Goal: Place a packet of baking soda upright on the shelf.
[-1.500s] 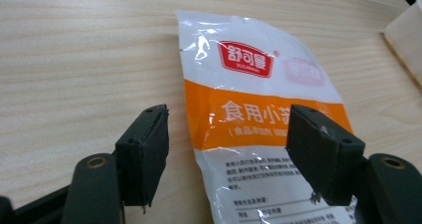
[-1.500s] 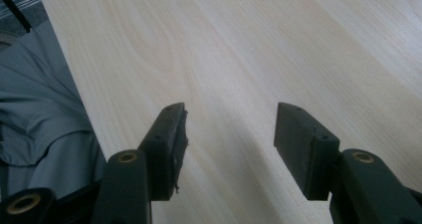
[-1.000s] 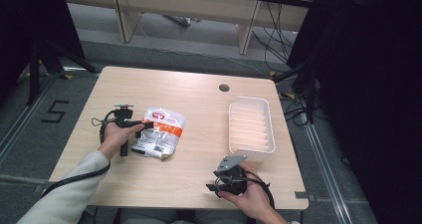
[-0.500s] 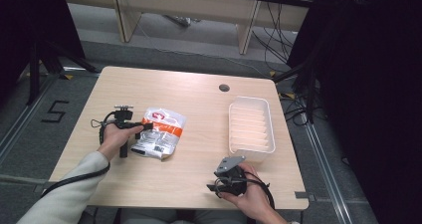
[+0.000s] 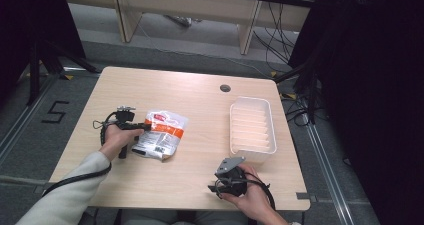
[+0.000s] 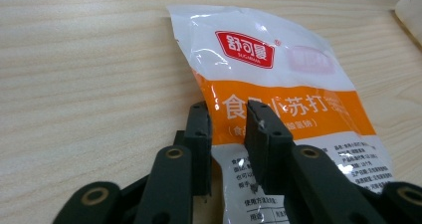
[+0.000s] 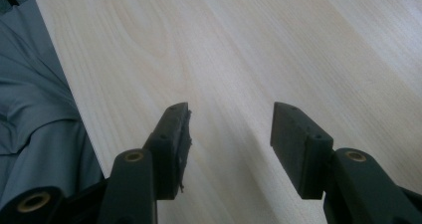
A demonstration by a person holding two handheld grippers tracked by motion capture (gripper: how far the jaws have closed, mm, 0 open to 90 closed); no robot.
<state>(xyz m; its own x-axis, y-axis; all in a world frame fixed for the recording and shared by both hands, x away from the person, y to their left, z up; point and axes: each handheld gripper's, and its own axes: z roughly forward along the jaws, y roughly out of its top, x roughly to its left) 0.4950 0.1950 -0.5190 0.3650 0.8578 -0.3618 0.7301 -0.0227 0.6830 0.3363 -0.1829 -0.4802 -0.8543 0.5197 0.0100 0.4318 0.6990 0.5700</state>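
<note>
- The table (image 5: 200, 97) is pale wood and sits mid-frame in the high view on a grey floor; dark curtains stand at the upper left and along the right side, and wooden furniture legs with loose cables cross the top of the frame
- A small round dark hole (image 5: 225, 88) is set in the table top, right of centre near the far edge
- The snack bag (image 5: 164, 133) lies flat on the table, left of centre in the high view; it is white at the top with a red label, has an orange band across the middle and small print on its lower end
- The left gripper (image 5: 142, 128) lies at the bag's left edge, held in the left hand (image 5: 116, 139); a light sleeve runs to the lower left corner
- In the left gripper view its fingers (image 6: 200, 134) have just been closing; a narrow gap remains, and the bag's edge (image 6: 278, 89) lies between them; whether the pads press on it yet I cannot tell
- The white tray (image 5: 252, 130) with a ribbed floor stands right of centre, well apart from the bag
- The right gripper (image 5: 216, 187) rests at the lower middle of the high view, below the tray's near corner, in the right hand (image 5: 252, 197)
- In the right gripper view its fingers (image 7: 171, 134) stand well apart over bare wood with nothing between them; grey cloth shows at that frame's left edge
</note>
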